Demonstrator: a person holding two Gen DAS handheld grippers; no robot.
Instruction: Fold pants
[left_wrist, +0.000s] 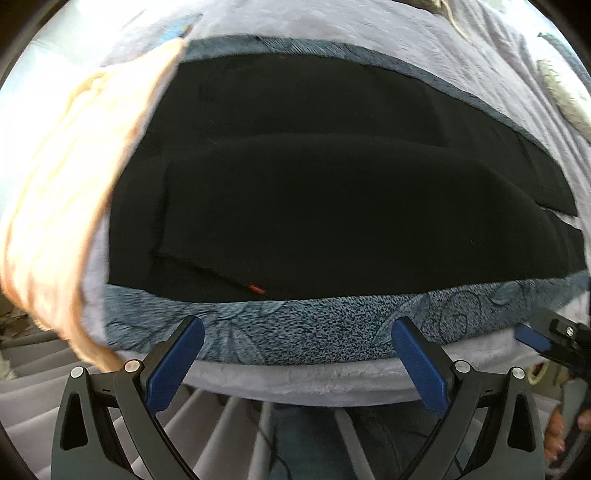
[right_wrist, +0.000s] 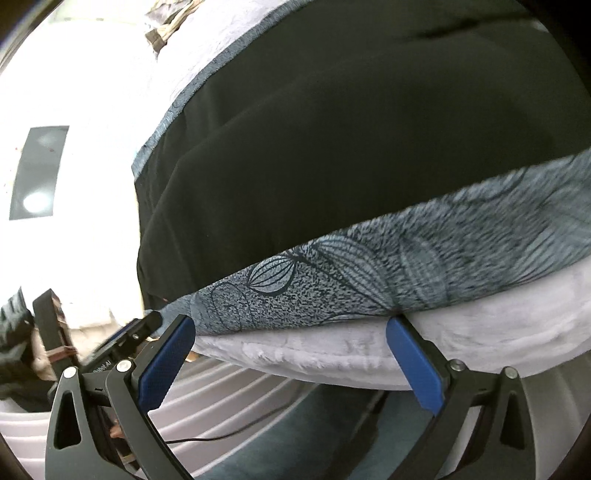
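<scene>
Black pants (left_wrist: 332, 192) lie folded flat on a blue-grey leaf-print cloth (left_wrist: 332, 325); a top layer overlaps the lower one, with a small red tag (left_wrist: 255, 288) at the near edge. They also fill the right wrist view (right_wrist: 351, 147). My left gripper (left_wrist: 297, 365) is open and empty, just short of the near edge of the cloth. My right gripper (right_wrist: 290, 363) is open and empty, at the near edge of the cloth (right_wrist: 424, 266). The right gripper also shows at the far right of the left wrist view (left_wrist: 535, 338).
A pale lilac blanket (left_wrist: 424, 44) lies under the printed cloth. A peach cloth (left_wrist: 62, 206) hangs at the pants' left side. Grey pleated fabric (left_wrist: 229, 424) drops below the near edge. A bright white wall (right_wrist: 81, 92) is at the left of the right wrist view.
</scene>
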